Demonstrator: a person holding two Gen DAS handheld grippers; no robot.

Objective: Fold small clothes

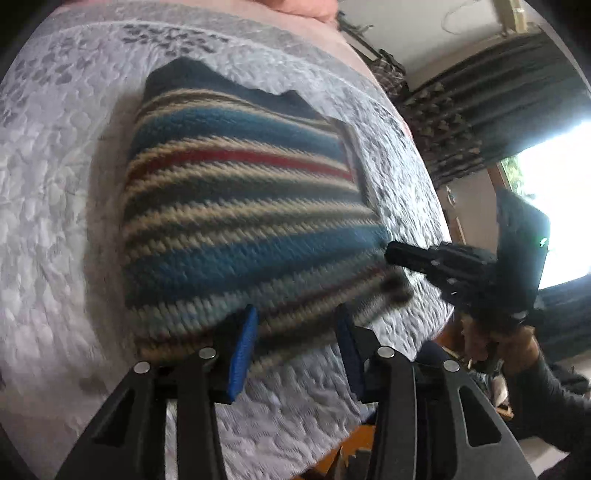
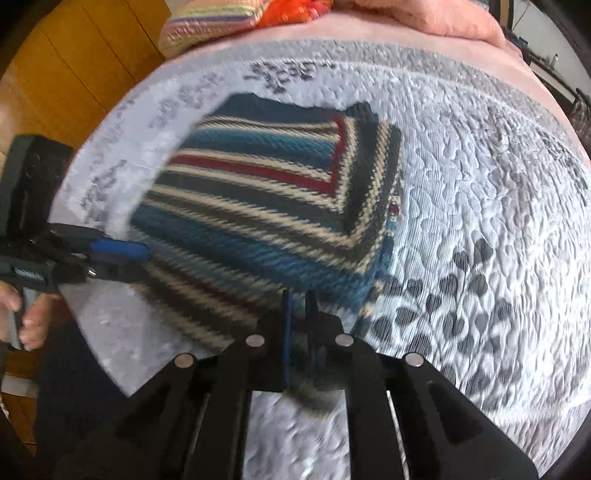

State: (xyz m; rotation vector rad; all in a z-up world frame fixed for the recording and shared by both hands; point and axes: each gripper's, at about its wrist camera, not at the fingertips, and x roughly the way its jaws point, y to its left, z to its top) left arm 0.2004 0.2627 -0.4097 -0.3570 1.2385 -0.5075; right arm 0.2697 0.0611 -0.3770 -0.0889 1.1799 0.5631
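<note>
While the striped knit garment (image 1: 240,206) lay partly folded on the quilted bedspread (image 1: 51,221) near its front edge, my right gripper (image 2: 298,306) pinched its near hem and my left gripper (image 1: 295,328) hung spread there. Next, I judged: grip left, fold away.

Sweater (image 1: 240,206) on bedspread (image 1: 55,221), pillows (image 2: 207,22) behind.

Striped sweater's (image 1: 240,206) near hem motion-blurred, left tongs' (image 2: 122,253) grip unclear

One striped sweater (image 1: 240,206), one quilted bedspread (image 1: 55,221), two grippers.
</note>
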